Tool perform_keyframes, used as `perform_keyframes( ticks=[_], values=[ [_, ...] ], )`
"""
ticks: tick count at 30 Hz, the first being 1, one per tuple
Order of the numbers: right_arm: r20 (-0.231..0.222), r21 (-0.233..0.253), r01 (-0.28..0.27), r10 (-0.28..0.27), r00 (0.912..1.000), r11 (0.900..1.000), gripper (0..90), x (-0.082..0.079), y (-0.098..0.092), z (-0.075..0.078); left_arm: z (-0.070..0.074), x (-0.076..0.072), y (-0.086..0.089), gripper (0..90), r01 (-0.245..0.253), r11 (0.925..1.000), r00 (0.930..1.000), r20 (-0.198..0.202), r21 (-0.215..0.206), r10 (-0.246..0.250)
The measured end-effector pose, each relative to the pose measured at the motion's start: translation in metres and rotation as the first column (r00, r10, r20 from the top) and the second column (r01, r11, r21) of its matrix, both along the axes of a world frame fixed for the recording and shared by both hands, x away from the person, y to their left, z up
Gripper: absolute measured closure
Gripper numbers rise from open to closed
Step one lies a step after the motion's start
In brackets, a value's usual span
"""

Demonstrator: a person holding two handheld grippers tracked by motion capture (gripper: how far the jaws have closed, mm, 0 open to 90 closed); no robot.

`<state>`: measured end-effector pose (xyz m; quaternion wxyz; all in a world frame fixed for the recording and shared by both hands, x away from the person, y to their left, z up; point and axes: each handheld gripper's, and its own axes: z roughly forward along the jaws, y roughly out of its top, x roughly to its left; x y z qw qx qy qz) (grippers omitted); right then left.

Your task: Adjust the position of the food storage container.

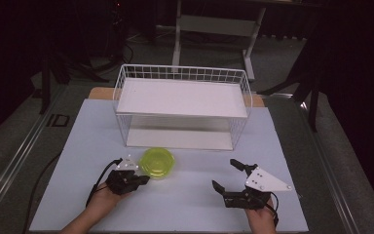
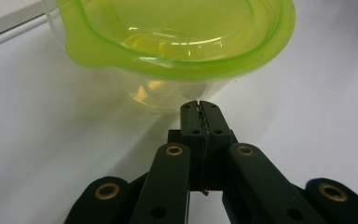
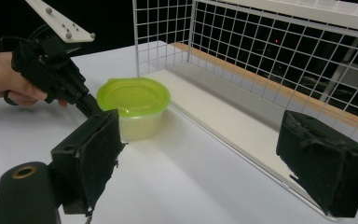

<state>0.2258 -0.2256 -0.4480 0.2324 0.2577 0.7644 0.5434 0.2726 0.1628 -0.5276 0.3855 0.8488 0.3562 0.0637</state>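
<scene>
A round translucent container with a lime-green lid stands on the white table just in front of the wire rack. My left gripper is shut with nothing in it. In the left gripper view the container looms close, and the shut gripper has its tips right at the container's side wall, under the lid's rim. My right gripper is open and holds nothing, well to the right of the container. In the right gripper view its pads stand wide apart, with the container and the left gripper beyond.
The white wire rack has a low shelf and an upper shelf, both bare. The white table top stretches between and before my hands. Dark floor, stands and a desk frame lie beyond the table.
</scene>
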Motion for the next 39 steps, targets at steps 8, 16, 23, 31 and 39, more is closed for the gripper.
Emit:
perform_keyframes(
  ticks=[8, 16, 23, 31, 39],
  values=[
    [-0.001, 0.001, 0.002, -0.002, 1.0000, 1.000, 13.7, 0.000, -0.001, 0.000, 0.001, 0.018, 0.027, 90.0, -0.114, 0.9935, 0.9935, 0.008, 0.009, 0.114],
    [-0.004, -0.006, 0.000, 0.000, 1.0000, 1.000, 13.8, 0.001, 0.000, -0.001, 0.000, 0.041, 0.018, 90.0, -0.119, 0.9928, 0.9929, 0.001, -0.009, 0.119],
    [-0.011, 0.000, 0.000, 0.000, 0.9999, 1.000, 13.7, 0.001, -0.002, -0.002, 0.000, 0.037, -0.001, 90.0, -0.073, 0.9973, 0.9973, -0.012, -0.009, 0.073],
    [-0.019, -0.002, -0.007, 0.007, 0.9998, 1.000, 13.7, 0.001, 0.000, -0.002, -0.005, 0.037, -0.029, 90.0, -0.022, 0.9998, 0.9992, -0.034, 0.003, 0.022],
    [-0.026, -0.002, -0.002, 0.002, 0.9997, 1.000, 13.7, 0.002, -0.001, -0.003, -0.005, 0.039, -0.057, 90.0, 0.027, 0.9993, 0.9987, -0.042, -0.024, -0.028]
  ],
)
